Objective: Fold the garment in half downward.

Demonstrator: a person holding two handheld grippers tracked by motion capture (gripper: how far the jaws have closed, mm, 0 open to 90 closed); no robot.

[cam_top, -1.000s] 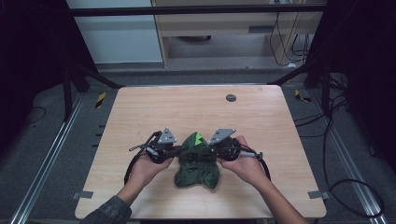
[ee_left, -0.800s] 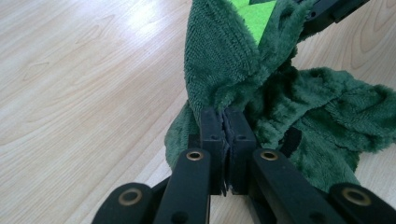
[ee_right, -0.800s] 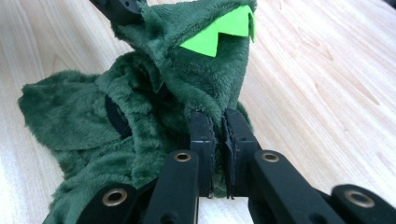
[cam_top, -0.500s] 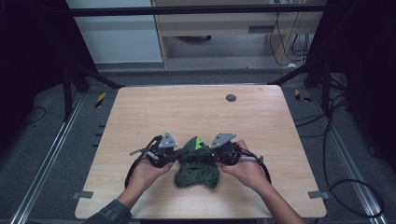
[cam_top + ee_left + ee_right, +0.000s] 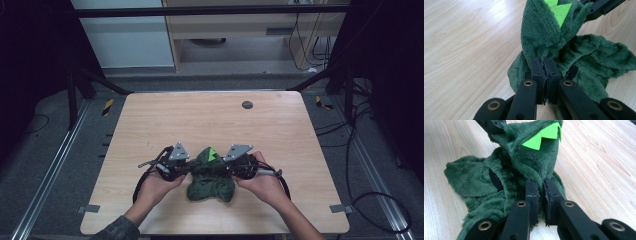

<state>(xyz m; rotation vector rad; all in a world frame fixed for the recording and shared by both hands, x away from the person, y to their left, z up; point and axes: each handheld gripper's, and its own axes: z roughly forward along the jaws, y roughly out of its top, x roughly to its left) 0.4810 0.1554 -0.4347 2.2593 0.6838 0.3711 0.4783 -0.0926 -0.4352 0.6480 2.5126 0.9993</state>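
Note:
A dark green plush garment [image 5: 210, 179] with bright green felt spikes [image 5: 212, 153] lies bunched near the table's front edge. My left gripper [image 5: 189, 167] is shut on its left side, and in the left gripper view the jaws [image 5: 545, 65] pinch a fold of the fleece [image 5: 541, 32]. My right gripper [image 5: 231, 168] is shut on the opposite side; its jaws [image 5: 539, 187] clamp the fabric just under the spiked hood [image 5: 544, 135]. Between the two grippers the hood part stands raised, and the rest sags onto the wood.
The light wooden table [image 5: 210, 120] has a small dark round disc [image 5: 247, 105] near its far edge. Black cables [image 5: 142, 180] loop from the grippers by the person's hands. Metal frame rails and floor cables surround the table.
Both hands have shifted slightly toward the near edge with the garment still gripped. The hood stands a little more gathered between them.

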